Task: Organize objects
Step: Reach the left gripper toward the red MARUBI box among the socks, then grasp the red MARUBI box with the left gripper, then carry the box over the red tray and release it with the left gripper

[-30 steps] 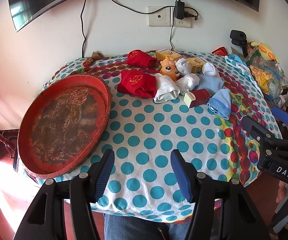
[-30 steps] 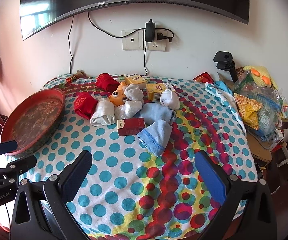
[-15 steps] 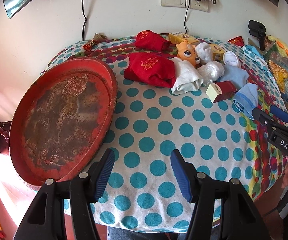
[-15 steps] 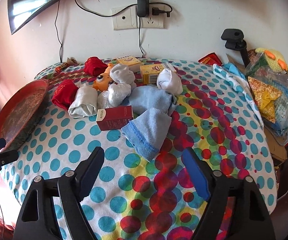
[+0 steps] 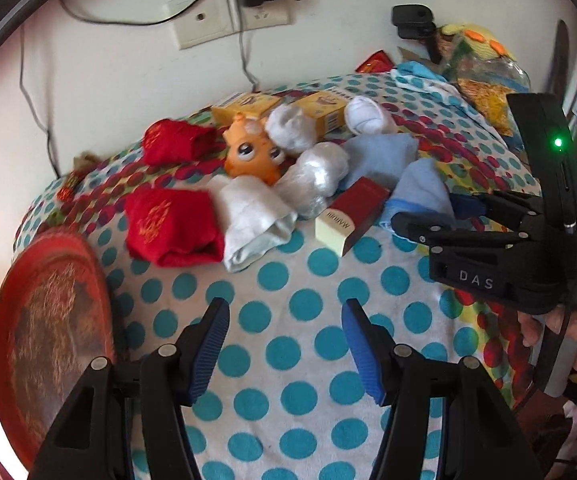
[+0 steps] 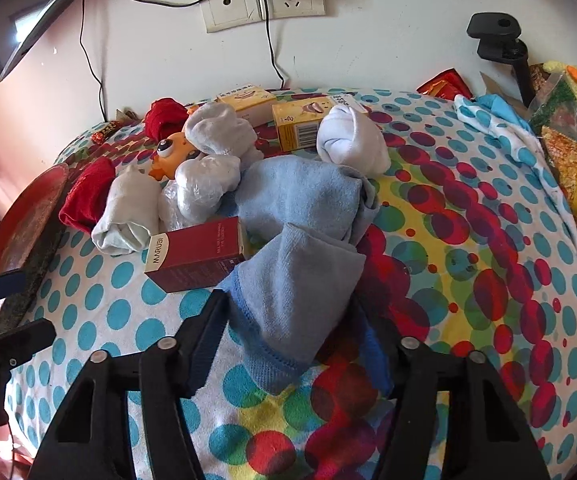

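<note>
Blue folded cloth (image 6: 296, 292) lies at six o'clock of the pile on the dotted tablecloth (image 6: 100, 304), its near end between the right gripper (image 6: 288, 344) fingers, whose jaws are closing around it; whether the pads press yet I cannot tell. To do this well, I judge the pinch should catch the whole fold, clear of the maroon box (image 6: 196, 254) touching it at nine o'clock. The left gripper (image 5: 284, 344) hangs open over bare cloth, holding nothing, with the red tray (image 5: 48, 332) at its nine o'clock. I count two red bundles, two yellow boxes, one maroon box, one orange toy (image 5: 250, 152) and one tray.
</note>
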Tool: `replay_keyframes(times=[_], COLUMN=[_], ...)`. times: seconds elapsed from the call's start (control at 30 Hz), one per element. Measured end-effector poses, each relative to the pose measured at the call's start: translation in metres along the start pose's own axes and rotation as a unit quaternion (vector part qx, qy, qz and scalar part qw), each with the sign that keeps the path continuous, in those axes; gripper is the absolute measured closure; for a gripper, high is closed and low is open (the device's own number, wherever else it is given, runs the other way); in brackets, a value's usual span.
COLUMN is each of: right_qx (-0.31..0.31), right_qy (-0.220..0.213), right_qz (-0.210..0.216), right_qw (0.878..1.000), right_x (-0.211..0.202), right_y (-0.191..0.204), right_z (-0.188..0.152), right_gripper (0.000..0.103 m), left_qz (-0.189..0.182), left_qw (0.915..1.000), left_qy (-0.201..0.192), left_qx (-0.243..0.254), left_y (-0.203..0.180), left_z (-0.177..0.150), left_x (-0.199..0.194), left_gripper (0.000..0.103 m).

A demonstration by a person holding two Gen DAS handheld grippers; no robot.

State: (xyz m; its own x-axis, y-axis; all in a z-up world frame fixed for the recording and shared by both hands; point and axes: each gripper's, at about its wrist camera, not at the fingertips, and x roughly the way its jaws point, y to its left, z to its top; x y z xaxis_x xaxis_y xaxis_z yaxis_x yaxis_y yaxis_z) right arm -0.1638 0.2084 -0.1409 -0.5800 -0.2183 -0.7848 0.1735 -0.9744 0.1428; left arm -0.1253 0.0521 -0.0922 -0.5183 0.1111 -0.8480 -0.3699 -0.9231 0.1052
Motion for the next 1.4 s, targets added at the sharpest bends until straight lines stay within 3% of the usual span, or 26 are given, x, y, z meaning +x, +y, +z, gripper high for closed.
replay_keyframes(times=[0.03, 0.13, 0.33, 0.43, 0.5, 0.77, 0.83, 0.87, 0.9, 1.17, 1.4], right_qx=[-0.004, 0.003, 0.009, 0.019, 0.024, 0.047, 0.050, 0.051, 0.052, 0.064, 0.070], right_qy=[0.000, -0.003, -0.014, -0.016, -0.018, -0.029, -0.035, -0.036, -0.034, -0.034, -0.030], right_qz=[0.003, 0.016, -0.013, -0.022, -0.023, -0.019, -0.019, -0.021, -0.023, -0.032, -0.043], right_qw=[1.000, 1.000, 1.000, 0.999, 0.999, 0.998, 0.998, 0.998, 0.998, 0.997, 0.996], right_x=[0.000, -0.001, -0.004, -0.005, -0.006, -0.003, -0.003, -0.002, -0.002, 0.001, 0.004], right_y=[0.000, -0.007, -0.031, -0.043, -0.048, -0.057, -0.056, -0.056, -0.055, -0.055, -0.055], right_z=[0.001, 0.000, -0.003, 0.001, 0.003, 0.012, 0.012, 0.012, 0.012, 0.009, 0.011], right_gripper=[0.058, 0.064, 0.066, 0.066, 0.066, 0.066, 0.066, 0.066, 0.066, 0.066, 0.066], left_qz=[-0.004, -0.008, -0.057, -0.060, -0.057, -0.108, -0.101, -0.103, -0.108, -0.097, -0.075], left_qw=[0.9998, 0.9978, 0.9938, 0.9929, 0.9930, 0.9906, 0.9919, 0.9918, 0.9918, 0.9940, 0.9966], left_qy=[-0.002, -0.005, 0.023, 0.036, 0.045, 0.060, 0.054, 0.053, 0.052, 0.049, 0.032], left_qx=[0.021, 0.066, 0.093, 0.097, 0.094, 0.057, 0.056, 0.053, 0.044, 0.012, -0.011], left_y=[-0.004, -0.017, -0.029, -0.035, -0.036, -0.033, -0.035, -0.035, -0.035, -0.027, -0.013], left_z=[0.005, 0.021, 0.039, 0.044, 0.048, 0.048, 0.049, 0.049, 0.049, 0.044, 0.024], left_x=[0.002, 0.013, 0.044, 0.057, 0.065, 0.081, 0.079, 0.079, 0.079, 0.069, 0.036], left_gripper=[0.043, 0.043, 0.043, 0.043, 0.043, 0.043, 0.051, 0.065, 0.071, 0.071, 0.071])
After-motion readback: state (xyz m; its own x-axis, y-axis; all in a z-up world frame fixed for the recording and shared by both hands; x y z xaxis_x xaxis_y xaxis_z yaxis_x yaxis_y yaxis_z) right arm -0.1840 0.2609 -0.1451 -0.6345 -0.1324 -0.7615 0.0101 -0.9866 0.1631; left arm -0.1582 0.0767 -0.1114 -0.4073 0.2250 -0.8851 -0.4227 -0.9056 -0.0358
